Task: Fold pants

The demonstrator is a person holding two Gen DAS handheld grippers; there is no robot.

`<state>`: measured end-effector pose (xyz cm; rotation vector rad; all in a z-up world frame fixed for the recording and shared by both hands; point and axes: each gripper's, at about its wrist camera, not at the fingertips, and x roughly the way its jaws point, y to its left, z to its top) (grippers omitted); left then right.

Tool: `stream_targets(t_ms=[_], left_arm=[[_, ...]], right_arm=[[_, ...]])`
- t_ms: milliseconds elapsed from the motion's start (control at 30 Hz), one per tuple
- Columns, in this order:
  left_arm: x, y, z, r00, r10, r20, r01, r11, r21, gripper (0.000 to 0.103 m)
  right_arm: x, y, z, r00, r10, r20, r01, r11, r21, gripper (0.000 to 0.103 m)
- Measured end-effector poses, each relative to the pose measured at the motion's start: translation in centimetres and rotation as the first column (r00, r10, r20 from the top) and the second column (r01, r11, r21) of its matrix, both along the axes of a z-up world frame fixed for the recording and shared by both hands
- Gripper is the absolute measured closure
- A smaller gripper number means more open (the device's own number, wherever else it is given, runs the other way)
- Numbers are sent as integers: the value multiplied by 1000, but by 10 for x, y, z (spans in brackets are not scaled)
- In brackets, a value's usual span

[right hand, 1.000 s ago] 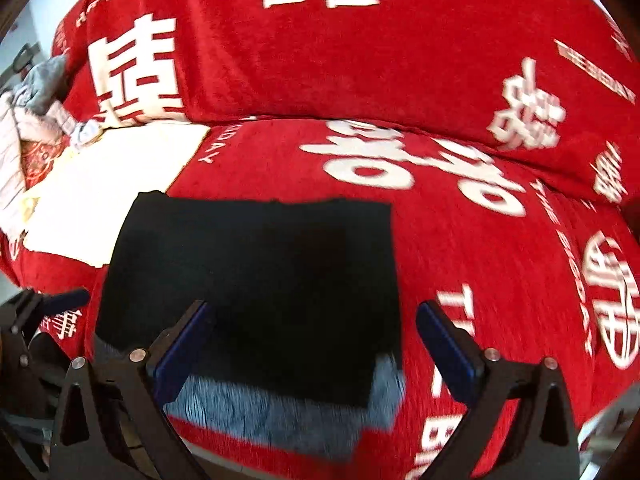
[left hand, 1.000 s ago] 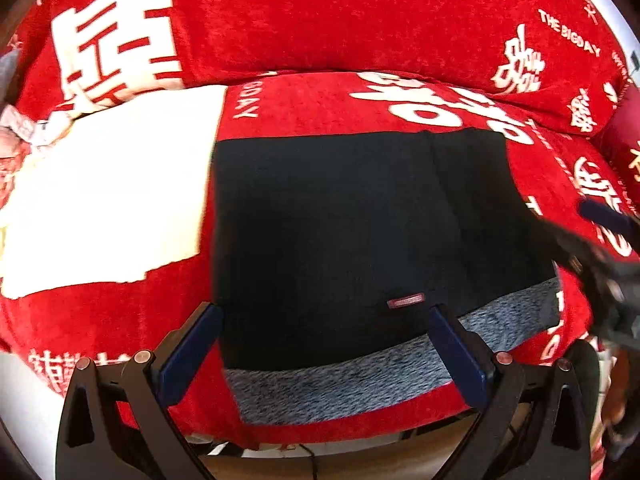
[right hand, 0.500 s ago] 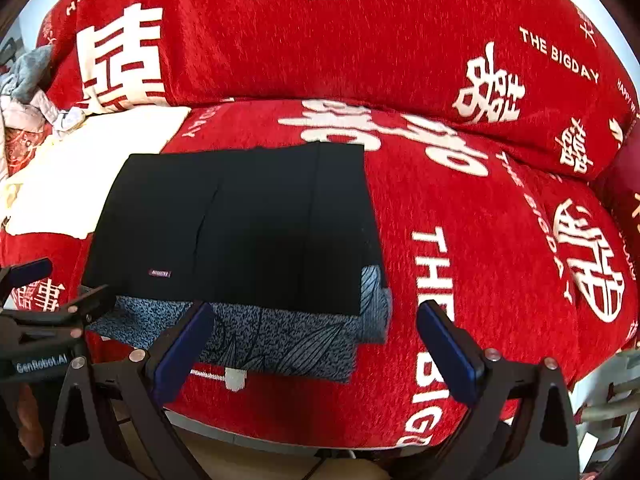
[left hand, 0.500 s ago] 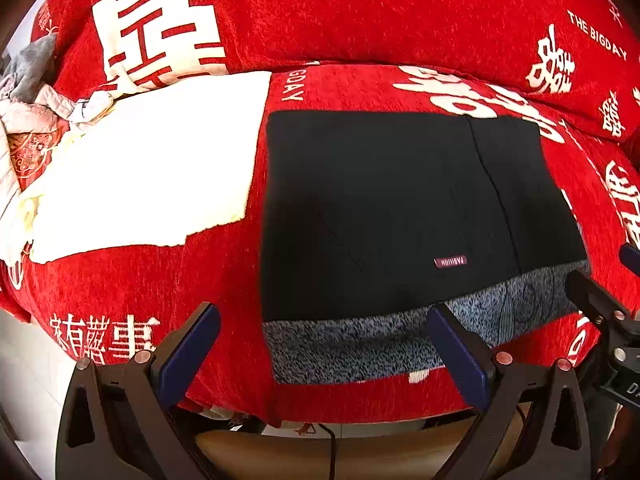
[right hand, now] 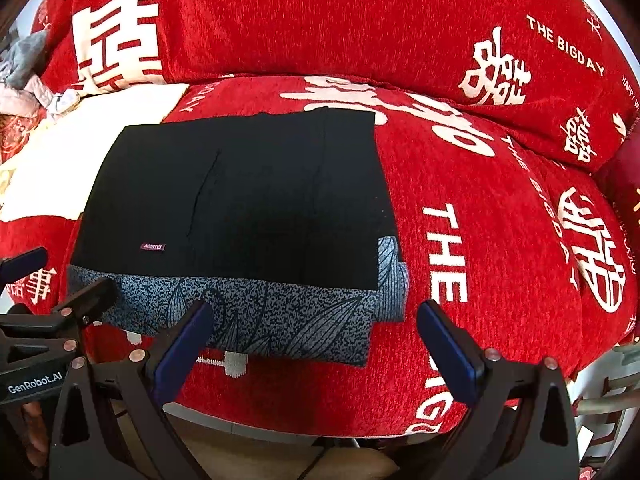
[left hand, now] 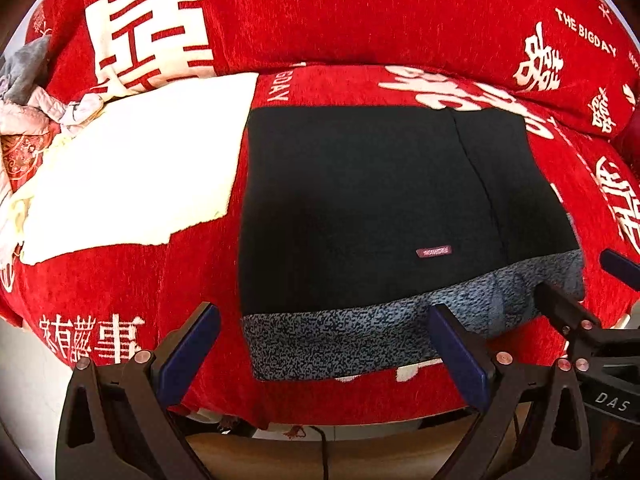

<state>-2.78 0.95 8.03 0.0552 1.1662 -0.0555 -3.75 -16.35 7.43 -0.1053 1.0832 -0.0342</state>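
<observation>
The black pants (left hand: 372,208) lie folded into a flat rectangle on the red sofa seat, a grey patterned layer (left hand: 340,340) showing along the near edge and a small red label (left hand: 433,251) on top. In the right wrist view the same pants (right hand: 248,200) sit left of centre. My left gripper (left hand: 324,350) hangs open in front of the near edge, nothing between its fingers. My right gripper (right hand: 314,342) is open too, off the pants' near right corner, and holds nothing. Each gripper shows at the edge of the other's view.
A red sofa cover (left hand: 360,20) with white characters wraps seat and backrest. A white cloth (left hand: 132,176) lies left of the pants, with a heap of loose clothes (left hand: 28,92) at the far left. The seat's front edge is just below both grippers.
Both grippers have pulled back toward the seat's front edge, away from the pants. The pants stay folded and still.
</observation>
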Motion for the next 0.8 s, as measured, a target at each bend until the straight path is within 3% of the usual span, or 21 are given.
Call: stream_targets(t_ms=[800], left_arm=[[-3, -7, -5, 999, -2, -41, 2, 1000, 0, 0]], right_arm=[[0, 1, 2, 1000, 5, 0, -5, 1000, -1, 1]])
